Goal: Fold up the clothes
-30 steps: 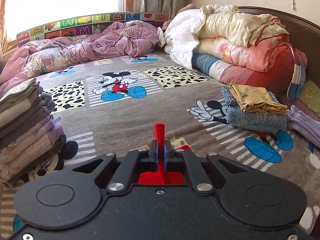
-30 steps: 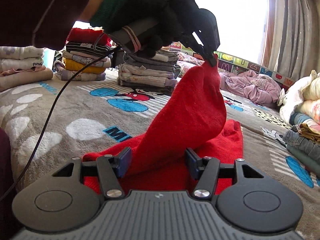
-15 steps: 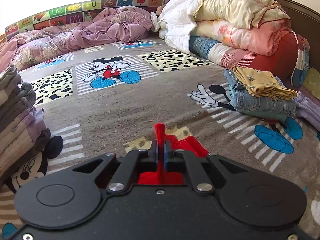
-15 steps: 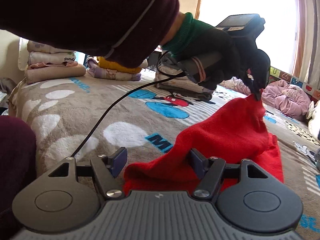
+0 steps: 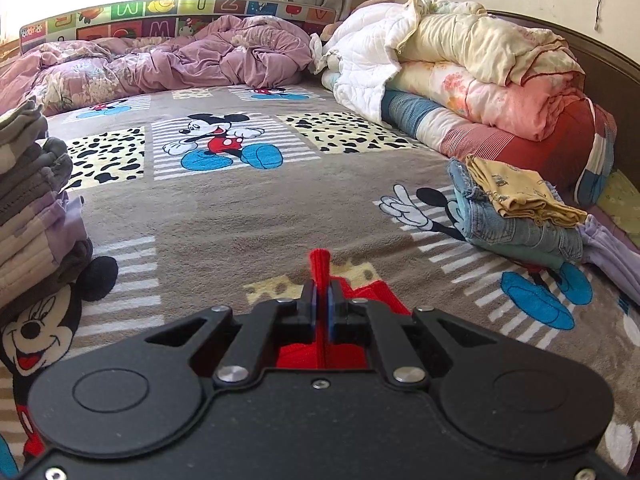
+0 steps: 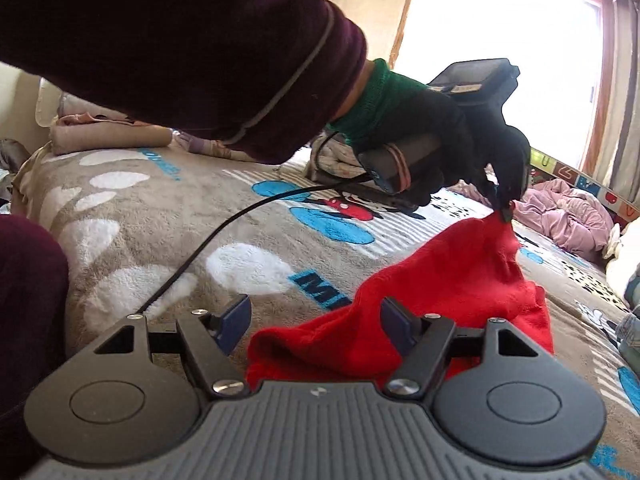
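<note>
Two grippers are working one red garment (image 6: 452, 296) on the bed, and the fold looks to be midway. The left gripper (image 5: 320, 300) is pinching a ridge of the red cloth tight between its closed pads, holding that corner lifted just above the blanket (image 5: 240, 220) while the rest is lying bunched on it. The right gripper (image 6: 314, 322) is opening its jaws; the cloth is sitting between them, but the pads are not pressing on it (a release, by my reading). Next, I judge, the lifted corner is wanting to be carried over and laid flat, with the right gripper either pinning the near hem or taking a fresh edge.

Underneath, a brown cartoon-mouse blanket is covering the whole bed. Folded clothes are standing in a stack (image 5: 32, 216) at the left, jeans with a yellow piece on top (image 5: 516, 208) at the right, rolled quilts (image 5: 480, 80) behind them, and a crumpled purple duvet (image 5: 180, 60) under the bright window.
</note>
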Demonstrator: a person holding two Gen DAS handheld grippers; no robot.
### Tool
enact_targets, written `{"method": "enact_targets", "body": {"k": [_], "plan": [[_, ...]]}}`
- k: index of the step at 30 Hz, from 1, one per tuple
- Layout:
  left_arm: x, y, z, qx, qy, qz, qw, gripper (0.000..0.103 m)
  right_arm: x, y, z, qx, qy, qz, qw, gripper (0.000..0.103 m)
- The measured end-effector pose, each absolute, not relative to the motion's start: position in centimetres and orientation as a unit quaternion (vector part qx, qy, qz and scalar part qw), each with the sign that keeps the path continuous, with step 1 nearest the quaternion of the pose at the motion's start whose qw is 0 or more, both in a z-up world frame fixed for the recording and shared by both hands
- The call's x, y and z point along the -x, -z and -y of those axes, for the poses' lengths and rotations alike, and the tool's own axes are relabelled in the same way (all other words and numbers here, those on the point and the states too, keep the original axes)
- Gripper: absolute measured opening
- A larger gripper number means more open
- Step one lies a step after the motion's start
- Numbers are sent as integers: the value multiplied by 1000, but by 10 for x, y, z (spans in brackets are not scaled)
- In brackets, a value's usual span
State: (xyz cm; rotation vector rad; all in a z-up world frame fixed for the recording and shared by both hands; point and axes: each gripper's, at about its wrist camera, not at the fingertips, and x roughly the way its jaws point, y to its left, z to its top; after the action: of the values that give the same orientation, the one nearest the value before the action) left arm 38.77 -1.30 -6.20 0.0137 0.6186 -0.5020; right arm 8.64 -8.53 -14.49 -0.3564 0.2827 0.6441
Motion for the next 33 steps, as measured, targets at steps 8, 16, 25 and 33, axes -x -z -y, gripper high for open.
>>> {"method": "enact_targets", "body": {"k": [8, 16, 25, 33], "plan": [[-381, 46, 7, 9, 243, -283, 928, 3, -94, 144, 91, 165, -253, -128, 945, 46], [-385, 43, 0, 26, 246, -276, 929, 3, -80, 162, 61, 269, -235, -141, 923, 37], [-402, 62, 5, 14, 259, -300, 918, 2, -77, 167, 54, 281, -253, -128, 917, 41], [-410, 80, -18, 130, 298, -278, 904, 2, -82, 167, 58, 253, -265, -158, 917, 41]]}}
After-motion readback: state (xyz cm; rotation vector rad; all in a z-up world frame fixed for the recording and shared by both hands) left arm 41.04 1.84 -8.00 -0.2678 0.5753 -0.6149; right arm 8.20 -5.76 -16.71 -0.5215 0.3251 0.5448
